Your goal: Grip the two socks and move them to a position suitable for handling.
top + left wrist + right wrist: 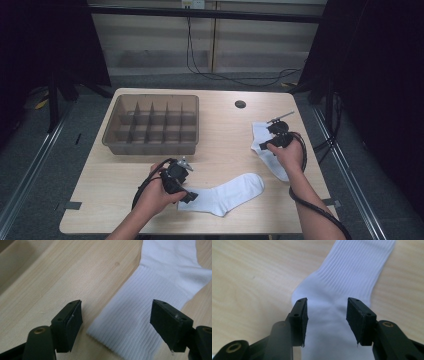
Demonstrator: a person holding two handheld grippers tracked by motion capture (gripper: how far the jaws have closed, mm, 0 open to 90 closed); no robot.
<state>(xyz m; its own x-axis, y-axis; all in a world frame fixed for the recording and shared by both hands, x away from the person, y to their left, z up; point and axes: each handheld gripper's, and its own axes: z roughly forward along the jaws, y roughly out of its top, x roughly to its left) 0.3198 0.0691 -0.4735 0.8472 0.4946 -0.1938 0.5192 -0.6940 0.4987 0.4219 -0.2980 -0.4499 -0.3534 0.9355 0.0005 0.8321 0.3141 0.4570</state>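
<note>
Two white socks lie flat on the wooden table [220, 135]. The nearer sock [227, 194] [150, 287] lies crosswise by the front edge. My left gripper [190, 196] [116, 312] hovers at its ribbed cuff, open, one jaw on each side of the cuff end and clear of the fabric. The second sock [261, 131] [352, 270] lies at the right, cuff pointing away from me. Over its heel part my right gripper [272, 136] [327, 307] is open, jaws partly apart, with the sock under the gap.
A brown tray [150, 146] with several divided compartments stands at the back left of the table. A round dark cable hole [240, 104] sits near the back edge. A black cable [315, 210] trails from the right gripper along the forearm.
</note>
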